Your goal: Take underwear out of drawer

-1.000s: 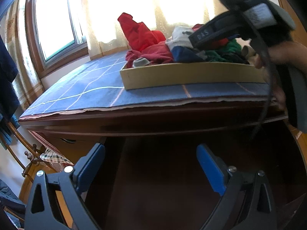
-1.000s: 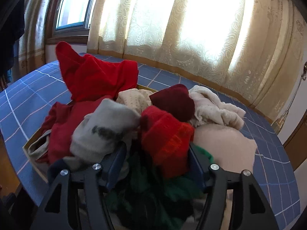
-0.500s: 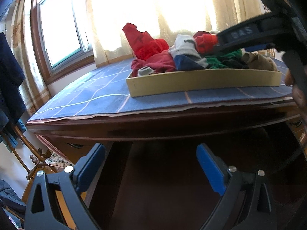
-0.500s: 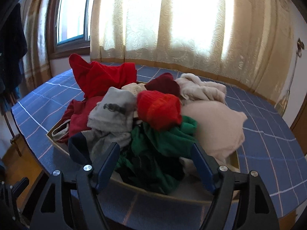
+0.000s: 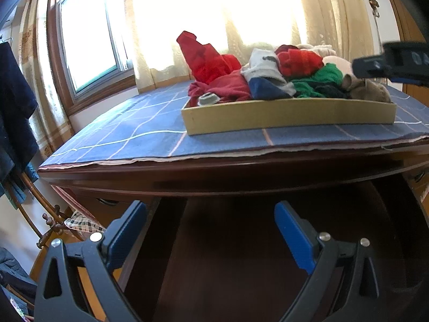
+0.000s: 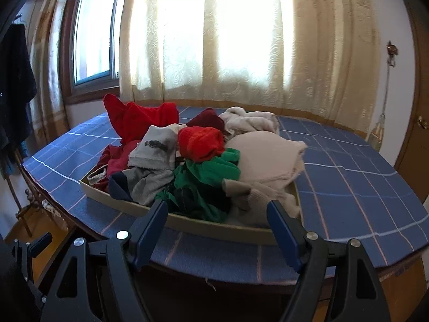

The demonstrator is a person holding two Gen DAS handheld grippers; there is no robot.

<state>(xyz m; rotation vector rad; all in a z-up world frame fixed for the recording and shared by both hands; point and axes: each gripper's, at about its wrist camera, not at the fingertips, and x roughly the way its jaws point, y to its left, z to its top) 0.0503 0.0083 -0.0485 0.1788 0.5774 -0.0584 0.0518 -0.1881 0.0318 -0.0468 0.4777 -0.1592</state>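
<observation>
A shallow beige drawer tray [image 6: 214, 226] rests on the blue checked tabletop, piled with underwear and socks. On top lie a bright red bundle [image 6: 201, 142], a grey piece [image 6: 155, 147], a green one [image 6: 211, 171] and a beige one [image 6: 265, 153]. My right gripper [image 6: 217, 206] is open in front of the tray's near rim; its jaws have just been opening and nothing is between them. Lower down, my left gripper [image 5: 210, 209] is open and empty, facing the dark hollow under the table. From there the tray [image 5: 289, 115] and the red bundle [image 5: 300, 61] show above.
The blue cloth [image 6: 348, 187] covers a dark wooden table [image 5: 214, 177] set before curtained windows. A dark garment [image 5: 13, 107] hangs at the left above a wooden rack [image 5: 48, 214]. A wooden door [image 6: 413, 134] stands at the right.
The right gripper let go of the red bundle, opened wider and drew back from over the pile to the tray's front rim. The left gripper stayed put.
</observation>
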